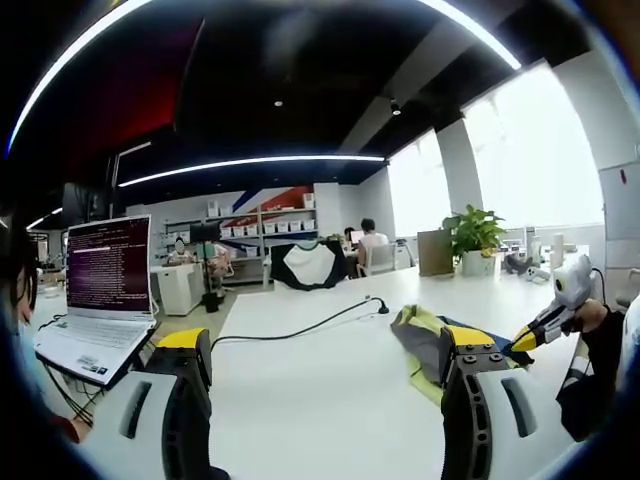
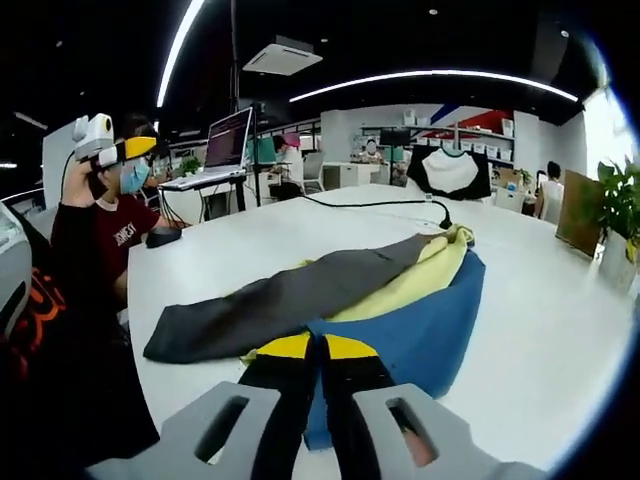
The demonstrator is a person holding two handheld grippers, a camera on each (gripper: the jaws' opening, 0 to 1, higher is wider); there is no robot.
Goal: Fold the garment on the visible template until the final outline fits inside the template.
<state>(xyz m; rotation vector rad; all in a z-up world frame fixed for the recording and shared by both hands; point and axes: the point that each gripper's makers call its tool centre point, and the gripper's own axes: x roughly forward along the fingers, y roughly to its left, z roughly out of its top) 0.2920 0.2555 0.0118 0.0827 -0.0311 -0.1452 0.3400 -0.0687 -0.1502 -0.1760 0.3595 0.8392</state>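
In the right gripper view, the right hand-held gripper [image 2: 321, 350] is seen low and nearest, its yellow-tipped jaws pressed together just over the near edge of the blue template [image 2: 425, 335]. The garment [image 2: 300, 295], grey and pale yellow, is laid lengthwise across the template on the white table [image 2: 540, 300]. Beyond it a black cable [image 2: 375, 203] is stretched, and a laptop [image 2: 225, 145] is set further back. In the left gripper view, the left hand-held gripper [image 1: 325, 350] is held with jaws spread wide above bare table, the garment being off to its right.
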